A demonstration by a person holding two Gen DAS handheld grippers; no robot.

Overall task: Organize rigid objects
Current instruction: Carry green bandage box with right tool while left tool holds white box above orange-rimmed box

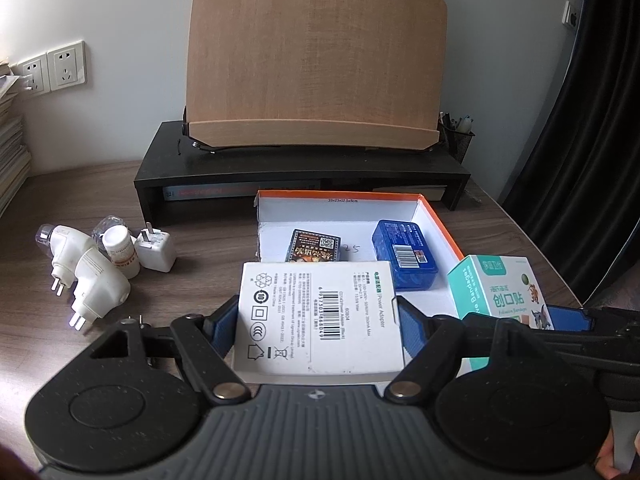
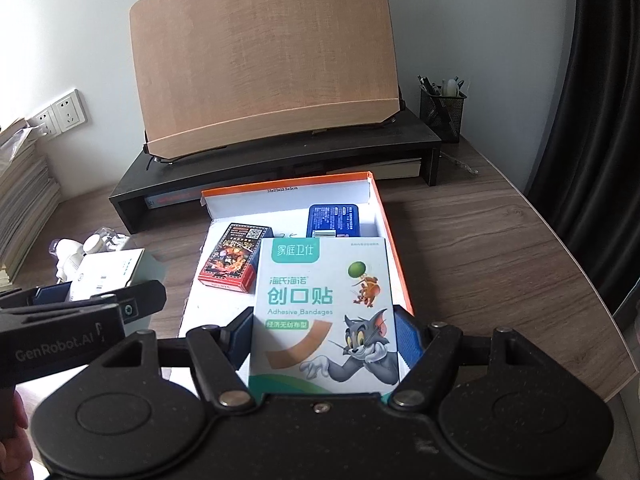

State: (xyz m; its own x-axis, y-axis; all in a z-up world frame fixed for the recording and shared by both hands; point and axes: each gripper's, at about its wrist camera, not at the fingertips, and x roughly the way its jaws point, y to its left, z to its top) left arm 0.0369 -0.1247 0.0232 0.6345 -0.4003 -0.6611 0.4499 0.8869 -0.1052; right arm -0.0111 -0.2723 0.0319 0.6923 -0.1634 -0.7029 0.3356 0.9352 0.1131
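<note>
Table (image 2: 480, 240): wood-grain, carrying tray (image 2: 394, 240), riser (image 1: 304, 172), plugs (image 1: 92, 276). Our left gripper (image 1: 316, 316) jaws clamp adapter box (image 1: 316, 320); right gripper (image 2: 324, 332) jaws clamp bandage box (image 2: 324, 312), over tray.

Black speckled left gripper (image 2: 96, 300) marked "GenRobot.AI"; blue-padded fingers (image 2: 408, 340), silver pivot screws

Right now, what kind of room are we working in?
Probably a home study or office desk: a wooden reading stand on a black desk riser, a mesh pen holder beside it, and stacked books by wall sockets.
</note>
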